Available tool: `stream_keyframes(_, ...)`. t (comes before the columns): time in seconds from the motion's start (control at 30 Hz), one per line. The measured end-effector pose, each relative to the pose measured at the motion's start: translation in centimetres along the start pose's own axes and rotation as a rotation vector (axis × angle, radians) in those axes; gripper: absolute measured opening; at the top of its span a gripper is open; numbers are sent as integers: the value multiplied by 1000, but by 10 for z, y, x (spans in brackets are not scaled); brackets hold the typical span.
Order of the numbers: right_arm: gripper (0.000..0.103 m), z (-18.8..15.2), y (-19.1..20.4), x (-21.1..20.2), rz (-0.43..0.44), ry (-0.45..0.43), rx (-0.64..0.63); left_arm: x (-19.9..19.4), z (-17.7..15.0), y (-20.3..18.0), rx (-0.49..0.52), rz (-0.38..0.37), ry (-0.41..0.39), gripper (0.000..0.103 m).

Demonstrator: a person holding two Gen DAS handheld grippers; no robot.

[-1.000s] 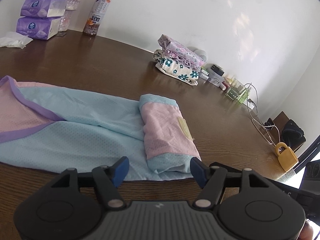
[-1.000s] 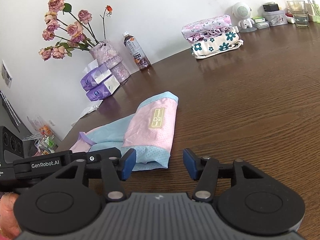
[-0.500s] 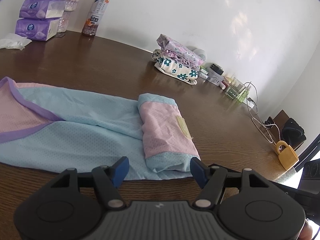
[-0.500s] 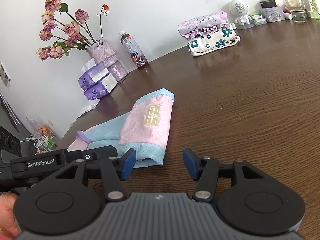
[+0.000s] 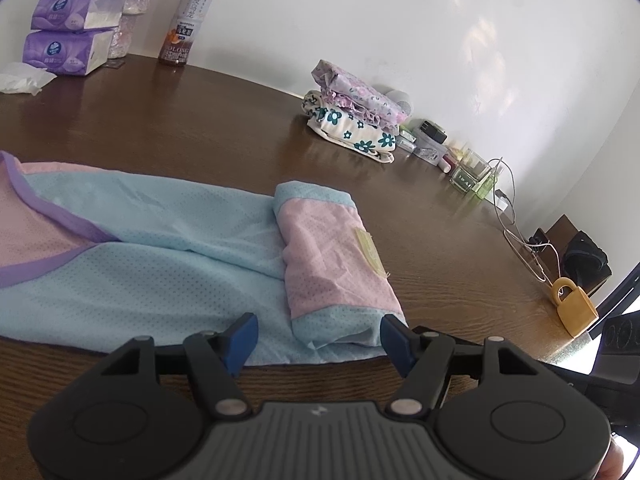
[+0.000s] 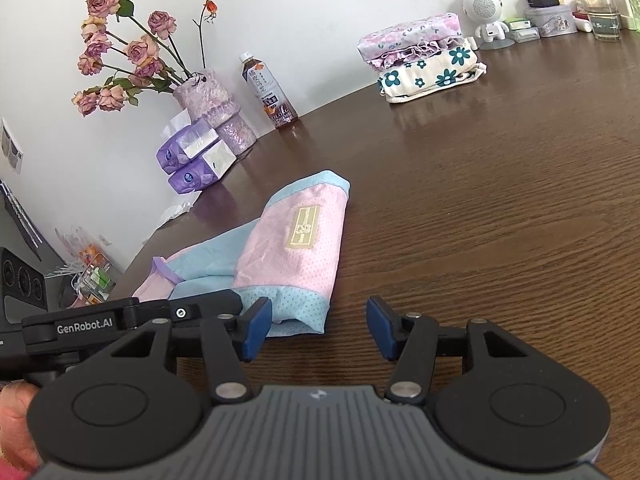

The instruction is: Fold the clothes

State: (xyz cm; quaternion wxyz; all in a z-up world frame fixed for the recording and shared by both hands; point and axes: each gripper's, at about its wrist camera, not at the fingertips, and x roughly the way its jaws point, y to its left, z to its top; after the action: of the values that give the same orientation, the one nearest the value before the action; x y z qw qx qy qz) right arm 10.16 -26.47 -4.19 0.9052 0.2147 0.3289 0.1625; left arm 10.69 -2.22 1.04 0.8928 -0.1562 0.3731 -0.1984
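Observation:
A light blue and pink garment [image 5: 152, 252] lies flat on the brown table [image 5: 200, 120], its right end folded over into a pink panel [image 5: 332, 264] with a beige label. My left gripper [image 5: 318, 338] stands open just in front of that folded end, nothing between its blue fingers. In the right wrist view the same garment [image 6: 292, 252] lies ahead and to the left. My right gripper [image 6: 318, 326] is open over bare table, its left fingertip [image 6: 256, 326] near the fold's near corner. The left gripper's body [image 6: 120, 320] shows at the left.
A stack of folded floral clothes [image 5: 356, 120] [image 6: 424, 64] sits near the wall. Tissue packs [image 5: 68, 28], a tea bottle [image 5: 188, 20] and a vase of roses [image 6: 212, 108] stand at the back. Small jars, cables and a yellow padlock [image 5: 572, 308] lie toward the right edge.
Both grippers stay open and have shifted only slightly; the right one has drawn a little nearer to the folded end. The garment has not moved.

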Motion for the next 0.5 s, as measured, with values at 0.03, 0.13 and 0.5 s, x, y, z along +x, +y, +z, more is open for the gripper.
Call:
stream_keyframes(0.03, 54, 0, 0, 1, 1, 1, -4, 1, 0, 0, 1, -4, 1, 66)
stream_keyframes(0.13, 54, 1, 3, 2, 12, 6, -20, 2, 1, 1, -2, -16, 3, 65)
stream_keyframes(0.5, 54, 4, 1, -2, 31, -6, -3, 2, 2, 1, -2, -16, 4, 65)
